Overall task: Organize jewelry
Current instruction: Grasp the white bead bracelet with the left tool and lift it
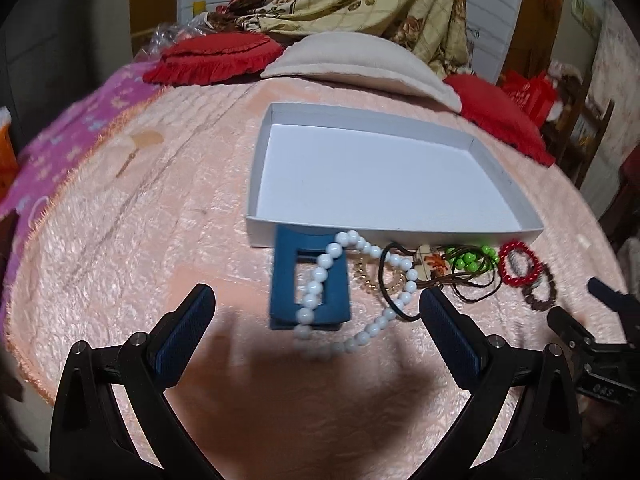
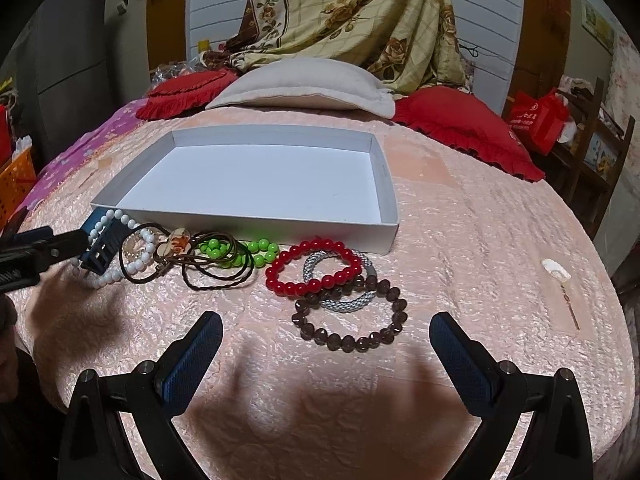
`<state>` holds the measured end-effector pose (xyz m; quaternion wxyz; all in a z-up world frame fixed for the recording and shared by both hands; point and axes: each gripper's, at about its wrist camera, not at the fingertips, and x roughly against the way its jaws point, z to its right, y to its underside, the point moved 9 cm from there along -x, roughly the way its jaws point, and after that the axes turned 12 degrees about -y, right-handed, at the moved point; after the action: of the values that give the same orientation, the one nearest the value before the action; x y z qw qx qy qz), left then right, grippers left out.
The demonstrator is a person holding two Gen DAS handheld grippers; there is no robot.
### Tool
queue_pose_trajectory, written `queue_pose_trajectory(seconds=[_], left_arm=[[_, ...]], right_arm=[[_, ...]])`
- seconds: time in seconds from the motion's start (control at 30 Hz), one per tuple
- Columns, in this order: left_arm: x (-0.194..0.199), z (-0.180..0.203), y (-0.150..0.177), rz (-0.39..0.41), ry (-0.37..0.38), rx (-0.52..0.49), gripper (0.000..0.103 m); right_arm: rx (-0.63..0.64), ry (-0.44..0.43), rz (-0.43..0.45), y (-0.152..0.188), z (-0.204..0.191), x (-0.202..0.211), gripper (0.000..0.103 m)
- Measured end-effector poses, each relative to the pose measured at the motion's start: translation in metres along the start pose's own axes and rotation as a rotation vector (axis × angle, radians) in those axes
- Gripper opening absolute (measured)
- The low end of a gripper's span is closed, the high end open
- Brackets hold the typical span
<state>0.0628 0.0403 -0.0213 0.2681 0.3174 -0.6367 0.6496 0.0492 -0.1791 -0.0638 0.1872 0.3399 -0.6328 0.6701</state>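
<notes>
A shallow white box [image 1: 256, 168] [image 2: 390, 204] lies open on the pink bedspread. Along its near wall lies the jewelry: a blue hair clip [image 1: 284, 280] [image 2: 105, 246] with a white bead necklace [image 1: 320, 276] [image 2: 138, 266] draped over it, a brown cord necklace with a pendant [image 1: 430, 262] [image 2: 176, 244], green beads [image 1: 468, 260] [image 2: 236, 252], a red bead bracelet [image 1: 518, 264] [image 2: 316, 268], a dark brown bead bracelet [image 2: 352, 316] and a grey woven bracelet [image 2: 340, 284]. My left gripper [image 1: 316, 312] stands open just before the clip. My right gripper [image 2: 326, 336] stands open before the bracelets.
A cream pillow [image 2: 300, 88] and red cushions [image 2: 460, 120] [image 1: 212, 58] sit beyond the box. A floral quilt [image 2: 360, 12] hangs behind. A small pale scrap [image 2: 554, 268] lies on the bedspread at right. An orange basket [image 2: 16, 176] stands off the bed's left side.
</notes>
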Motion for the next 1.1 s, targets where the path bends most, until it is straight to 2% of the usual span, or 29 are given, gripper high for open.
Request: queue_pose_trajectory(seconds=[0.07,0.17,0.2,0.23,0.33,0.43,0.53,0.6,0.73,0.77,0.83,0.9,1.03,1.1], left_arm=[[0.001,-0.001,0.002,-0.002,0.021,-0.016,0.098],[-0.003,0.001,0.005,-0.027,0.053,-0.036,0.076],[-0.005,0.001,0.006,-0.038,0.056,-0.036,0.066],[-0.006,0.002,0.007,-0.045,0.061,-0.035,0.052],[-0.006,0.004,0.009,-0.047,0.054,-0.044,0.04],[-0.008,0.004,0.012,-0.06,0.045,-0.047,0.036],[-0.01,0.004,0.018,-0.089,0.054,-0.052,0.037],[-0.008,0.003,0.023,-0.093,0.047,-0.06,0.041],[-0.011,0.007,0.03,-0.107,0.055,-0.077,0.04],[-0.012,0.007,0.03,-0.109,0.054,-0.072,0.037],[-0.013,0.007,0.031,-0.122,0.059,-0.063,0.02],[-0.015,0.007,0.032,-0.135,0.052,-0.058,0.008],[-0.006,0.005,0.025,-0.095,0.064,-0.038,0.008],[0.003,0.003,0.019,-0.063,0.09,-0.019,0.008]], right_arm=[[-0.004,-0.003,0.006,-0.001,0.001,0.002,0.103],[0.001,-0.011,0.011,-0.002,-0.002,0.003,0.103],[0.003,-0.012,0.012,-0.003,-0.003,0.003,0.103],[0.008,-0.013,0.012,-0.003,-0.005,0.003,0.103],[0.015,-0.014,0.013,-0.003,-0.007,0.004,0.102],[0.01,-0.011,0.015,-0.003,-0.005,0.005,0.103],[0.001,-0.011,0.017,-0.003,-0.003,0.005,0.102],[0.002,-0.011,0.015,-0.003,-0.003,0.005,0.103],[0.008,-0.011,0.016,-0.004,-0.005,0.004,0.102],[0.005,-0.011,0.016,-0.004,-0.004,0.004,0.102],[-0.007,-0.007,0.014,-0.003,-0.001,0.004,0.102],[-0.02,0.0,0.005,-0.001,0.005,0.004,0.102],[-0.067,-0.003,-0.019,0.007,0.022,0.005,0.102],[-0.099,-0.055,-0.025,0.012,0.027,0.008,0.102]])
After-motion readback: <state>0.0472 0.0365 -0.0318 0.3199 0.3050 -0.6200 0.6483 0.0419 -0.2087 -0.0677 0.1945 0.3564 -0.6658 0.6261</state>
